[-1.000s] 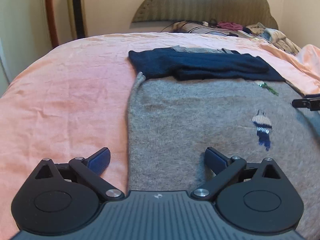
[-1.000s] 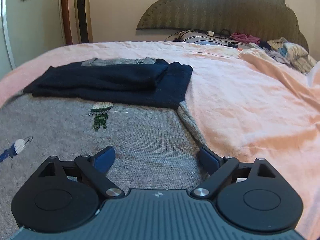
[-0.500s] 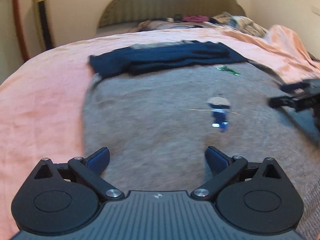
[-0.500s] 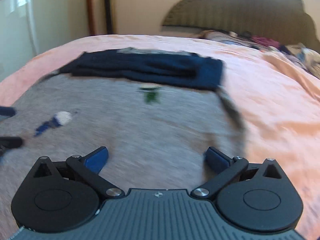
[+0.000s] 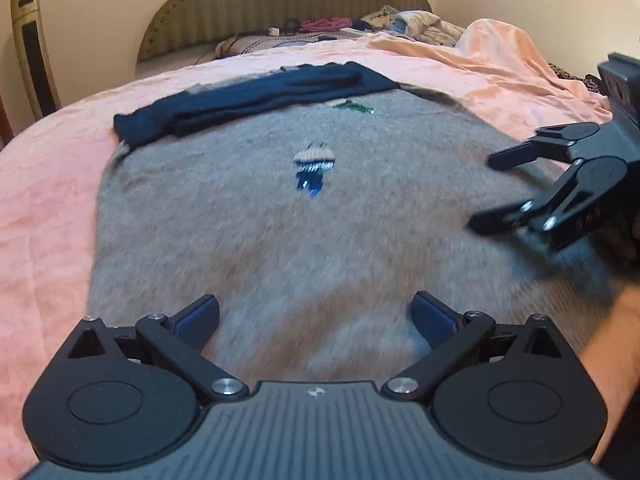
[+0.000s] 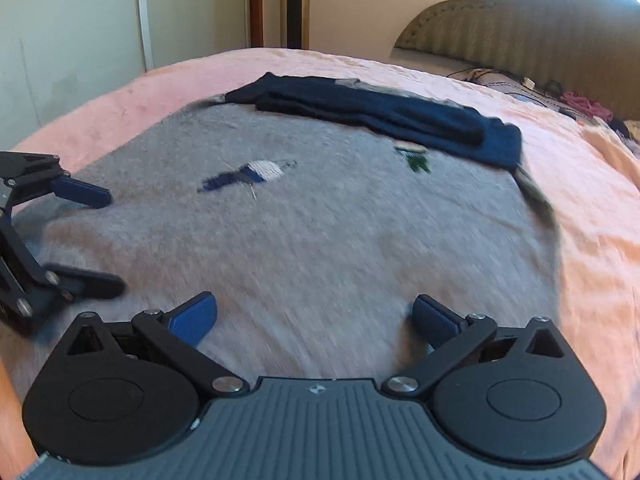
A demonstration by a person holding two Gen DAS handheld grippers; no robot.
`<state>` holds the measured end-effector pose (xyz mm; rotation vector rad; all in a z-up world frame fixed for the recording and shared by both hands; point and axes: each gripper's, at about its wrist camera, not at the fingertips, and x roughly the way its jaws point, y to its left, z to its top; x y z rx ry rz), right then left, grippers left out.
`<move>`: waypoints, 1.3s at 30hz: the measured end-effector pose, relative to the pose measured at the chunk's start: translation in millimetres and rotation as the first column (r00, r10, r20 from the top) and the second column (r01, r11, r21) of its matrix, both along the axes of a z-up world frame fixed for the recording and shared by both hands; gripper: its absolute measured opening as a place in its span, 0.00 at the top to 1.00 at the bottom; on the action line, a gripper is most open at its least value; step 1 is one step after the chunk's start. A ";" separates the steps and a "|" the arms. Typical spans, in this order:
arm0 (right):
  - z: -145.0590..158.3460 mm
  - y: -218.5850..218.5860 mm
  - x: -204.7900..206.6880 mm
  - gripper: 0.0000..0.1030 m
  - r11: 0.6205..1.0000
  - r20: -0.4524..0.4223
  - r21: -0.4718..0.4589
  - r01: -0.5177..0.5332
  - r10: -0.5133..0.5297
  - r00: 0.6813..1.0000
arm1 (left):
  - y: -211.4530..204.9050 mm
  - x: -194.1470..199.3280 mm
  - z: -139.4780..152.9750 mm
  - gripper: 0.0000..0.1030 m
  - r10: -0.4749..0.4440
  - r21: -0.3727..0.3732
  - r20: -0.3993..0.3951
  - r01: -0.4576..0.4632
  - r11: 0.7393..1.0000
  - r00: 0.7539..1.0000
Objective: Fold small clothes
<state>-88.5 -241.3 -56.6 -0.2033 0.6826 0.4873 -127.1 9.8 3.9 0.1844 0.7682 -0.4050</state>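
Observation:
A grey knitted sweater (image 5: 280,232) (image 6: 340,240) lies flat on the pink bed, with a small blue-and-white embroidered figure (image 5: 314,166) (image 6: 250,174) and a green one (image 5: 354,107) (image 6: 414,158). Its navy sleeves (image 5: 256,96) (image 6: 380,118) lie folded across the far end. My left gripper (image 5: 315,316) hovers open over the near part of the sweater, nothing between its pads. My right gripper (image 6: 315,316) is open too, empty, over the same cloth. Each gripper shows at the other view's edge, the right gripper (image 5: 496,188) on the right and the left gripper (image 6: 108,236) on the left.
Pink bedsheet (image 5: 44,200) (image 6: 592,248) surrounds the sweater. A padded headboard (image 5: 280,4) and a heap of loose clothes (image 5: 412,24) sit at the far end. A rumpled pink blanket (image 5: 512,68) rises at the right. A tall fan (image 5: 34,48) stands by the wall.
Both grippers have swung inward over the sweater from its side edges, and each now sees the other. The sweater lies as before. Both stay open and empty.

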 end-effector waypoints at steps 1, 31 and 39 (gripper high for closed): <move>0.2 -10.6 -6.2 0.00 1.000 -0.002 -0.001 0.019 -0.019 1.000 | 6.5 -6.5 0.2 0.00 -0.001 0.005 -0.004 0.001 1.000 1.000; -4.2 -14.8 25.5 0.00 0.958 0.034 0.031 0.286 -0.287 0.957 | -19.3 95.1 -4.4 0.00 0.215 -0.044 0.033 -0.213 0.976 0.976; -4.4 -13.7 32.6 0.00 0.957 0.034 0.030 0.288 -0.289 0.957 | -19.2 95.5 -4.4 0.00 0.215 -0.046 0.033 -0.214 0.976 0.976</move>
